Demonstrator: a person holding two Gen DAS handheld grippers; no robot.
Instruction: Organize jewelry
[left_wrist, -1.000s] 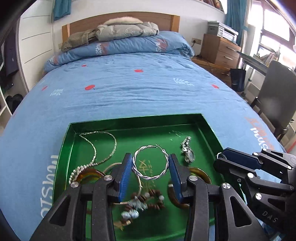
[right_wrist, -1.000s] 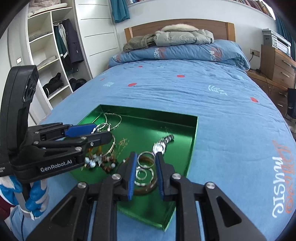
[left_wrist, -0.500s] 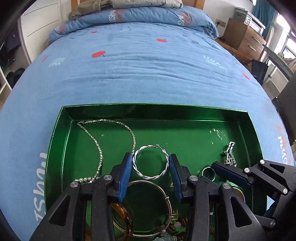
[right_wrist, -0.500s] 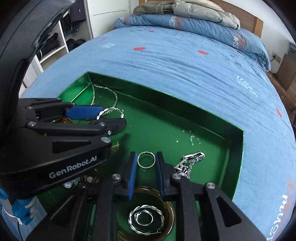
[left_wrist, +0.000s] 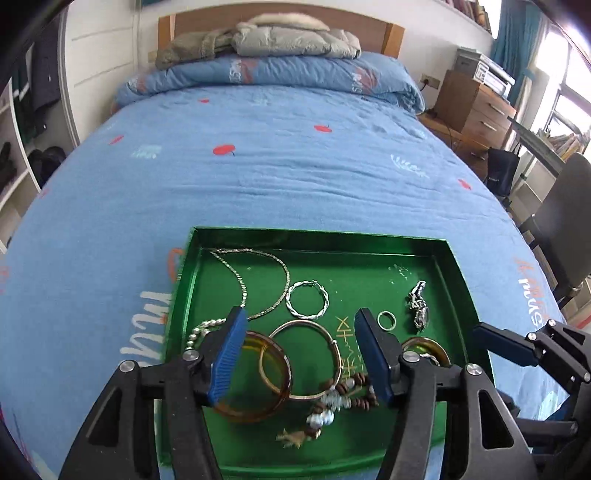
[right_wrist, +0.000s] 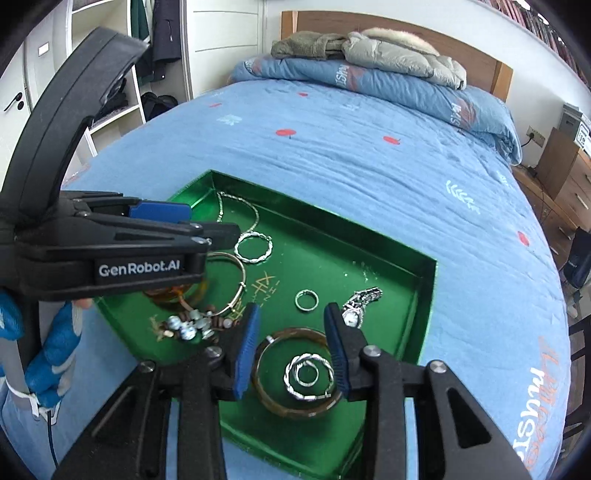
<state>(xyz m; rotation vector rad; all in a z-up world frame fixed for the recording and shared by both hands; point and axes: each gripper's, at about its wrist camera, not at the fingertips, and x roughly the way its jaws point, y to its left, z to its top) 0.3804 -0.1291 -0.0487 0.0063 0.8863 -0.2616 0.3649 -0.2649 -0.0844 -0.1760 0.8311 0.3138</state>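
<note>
My left hand-held gripper (left_wrist: 299, 354) hangs over the green tray (left_wrist: 325, 238), its jaws opening and empty, blue ribbed pads wide apart above an amber bangle (left_wrist: 258, 376) and a thin gold bangle (left_wrist: 306, 360). My right hand-held gripper (right_wrist: 291, 347) is opening too, gripping nothing, above another amber bangle (right_wrist: 295, 406) ringing a twisted silver hoop (right_wrist: 308, 376). Beyond lie a plain ring (right_wrist: 306, 300), a watch (right_wrist: 356, 308), a twisted hoop (left_wrist: 307, 300) and a chain (left_wrist: 255, 284). The left one reads "GenRobot.AI". The tray sits on a blue bed (left_wrist: 277, 166).
</note>
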